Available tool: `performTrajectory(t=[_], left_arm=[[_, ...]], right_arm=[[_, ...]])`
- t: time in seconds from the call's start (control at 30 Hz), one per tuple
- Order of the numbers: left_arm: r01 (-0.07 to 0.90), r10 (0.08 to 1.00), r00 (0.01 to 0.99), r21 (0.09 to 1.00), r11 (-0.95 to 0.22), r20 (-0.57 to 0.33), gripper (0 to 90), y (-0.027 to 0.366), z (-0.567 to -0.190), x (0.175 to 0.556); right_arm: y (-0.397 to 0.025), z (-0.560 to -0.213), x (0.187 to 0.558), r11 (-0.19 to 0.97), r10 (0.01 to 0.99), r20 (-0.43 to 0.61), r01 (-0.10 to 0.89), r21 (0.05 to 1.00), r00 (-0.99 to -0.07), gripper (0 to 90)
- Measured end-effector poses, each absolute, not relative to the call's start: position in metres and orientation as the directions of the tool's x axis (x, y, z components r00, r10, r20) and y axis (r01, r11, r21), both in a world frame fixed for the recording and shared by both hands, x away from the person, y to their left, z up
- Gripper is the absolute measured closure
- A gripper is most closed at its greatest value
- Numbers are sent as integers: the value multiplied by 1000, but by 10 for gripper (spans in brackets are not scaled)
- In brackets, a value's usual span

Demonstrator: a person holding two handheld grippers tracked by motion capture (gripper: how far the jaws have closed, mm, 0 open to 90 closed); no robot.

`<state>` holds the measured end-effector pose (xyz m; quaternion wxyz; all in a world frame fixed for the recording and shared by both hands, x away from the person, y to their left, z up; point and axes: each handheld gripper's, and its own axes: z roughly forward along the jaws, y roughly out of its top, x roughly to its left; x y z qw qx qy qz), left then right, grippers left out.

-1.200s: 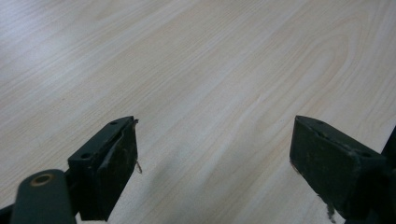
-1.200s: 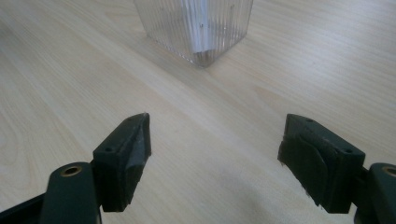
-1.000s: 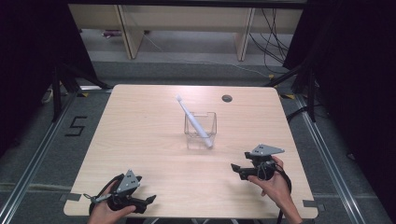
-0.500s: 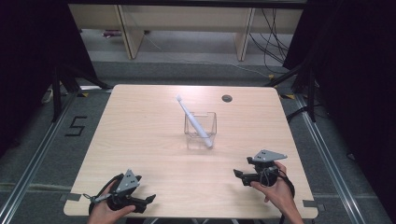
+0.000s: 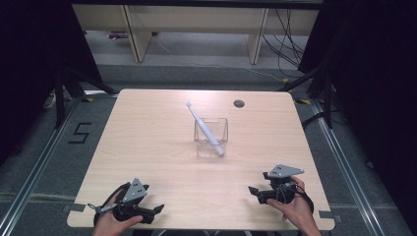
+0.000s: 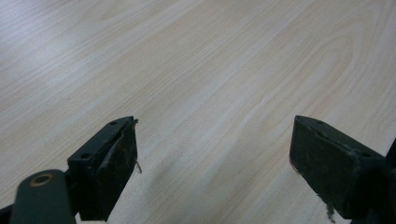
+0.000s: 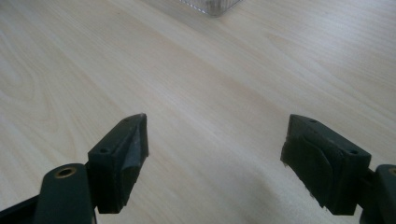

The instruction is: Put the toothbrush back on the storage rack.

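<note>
— Two grippers are held low at the near edge of the surface [image 5: 157, 128], and nothing is gripped by either. How wide is the left gripper [image 5: 158, 210] spread?

— Its jaws are seen set far apart in the left gripper view, with bare wood grain between them. The left gripper is held by a hand [image 5: 109, 227] at the near left corner, and its jaws are pointed to the right along the edge.

— And the right gripper [image 5: 252, 190]?

— It is likewise spread wide and empty. It is held near the near right corner, and its jaws are pointed to the left. In the right gripper view a corner of the clear container [image 7: 211, 6] is caught at the top edge, well ahead of the jaws.

— Where is the toothbrush [image 5: 203, 129] found?

— It is stood tilted inside the clear container [image 5: 211, 136] near the middle of the surface. Its lower end is rested at the container's near right side, and its head is leaned up and out past the far left rim. Both grippers are kept well apart from it.

— Anything else on the surface?

— A small dark round hole [image 5: 239, 103] is seen near the far edge.
</note>
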<state>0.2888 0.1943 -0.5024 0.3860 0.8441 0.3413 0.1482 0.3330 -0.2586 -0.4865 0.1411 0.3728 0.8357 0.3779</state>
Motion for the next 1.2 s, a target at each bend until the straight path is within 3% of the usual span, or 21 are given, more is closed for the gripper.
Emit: performTrajectory(t=[0.03,0.3,0.5,0.53,1.0,1.2], left_arm=[[460,690,724,752,-472,-10,148,194,-502,289],[458,687,727,743,-488,2,148,195,-501,290],[460,689,725,750,-475,-7,148,194,-501,290],[455,683,730,742,-492,5,148,196,-501,290],[455,688,726,746,-487,6,148,196,-500,292],[455,687,727,743,-490,8,148,195,-500,292]], right_arm=[[-257,-485,328,403,756,82,561,723,-649,225],[-268,-489,325,426,750,44,533,731,-660,213],[-269,-489,317,393,779,92,597,699,-621,217],[-272,-489,318,400,770,66,561,725,-635,217],[-280,-490,311,366,794,91,593,718,-601,214],[-282,-491,313,399,781,54,563,724,-622,214]])
